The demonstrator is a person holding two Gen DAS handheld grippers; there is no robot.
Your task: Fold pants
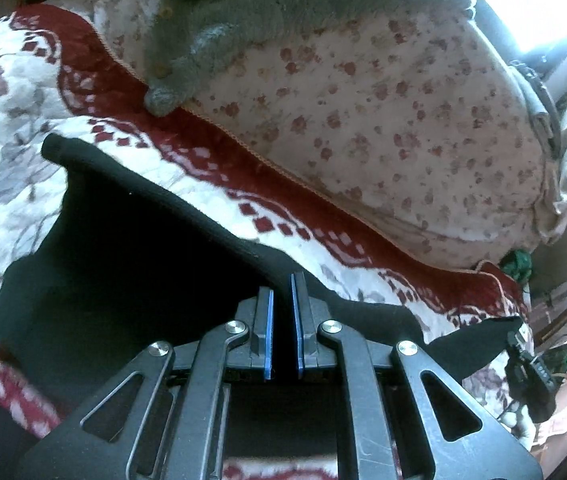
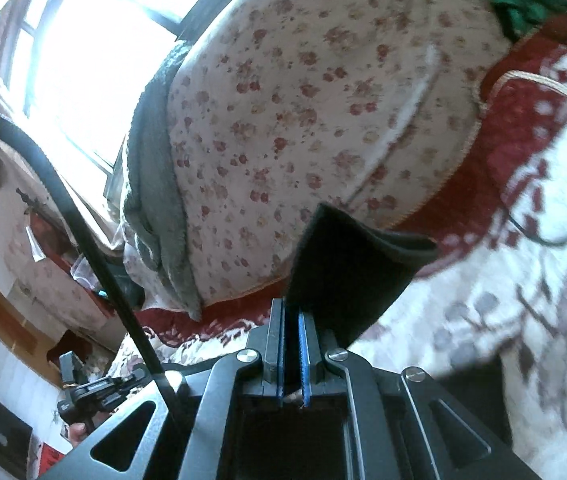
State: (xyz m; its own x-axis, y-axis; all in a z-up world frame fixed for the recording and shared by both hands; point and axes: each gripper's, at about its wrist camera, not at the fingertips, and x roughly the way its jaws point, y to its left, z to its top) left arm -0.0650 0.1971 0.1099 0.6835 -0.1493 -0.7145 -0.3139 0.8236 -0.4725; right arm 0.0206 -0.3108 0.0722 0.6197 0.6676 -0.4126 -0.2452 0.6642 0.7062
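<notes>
Black pants (image 1: pixel 123 248) lie spread on a red-and-white patterned bedspread (image 1: pixel 15 92). In the left wrist view my left gripper (image 1: pixel 282 284) is shut on the pants' edge, with black cloth pinched between its blue pads. In the right wrist view my right gripper (image 2: pixel 292 308) is shut on another part of the black pants (image 2: pixel 347 264), and a flap of the cloth stands up above the fingers. That flap is lifted off the bedspread (image 2: pixel 523 280).
A bulky floral quilt (image 1: pixel 383 120) is piled behind the pants, with a grey fleece garment (image 1: pixel 219 28) on top. A green item (image 1: pixel 517 264) lies at the quilt's end. A bright window (image 2: pixel 83 60) and a black cable (image 2: pixel 83 240) are at left.
</notes>
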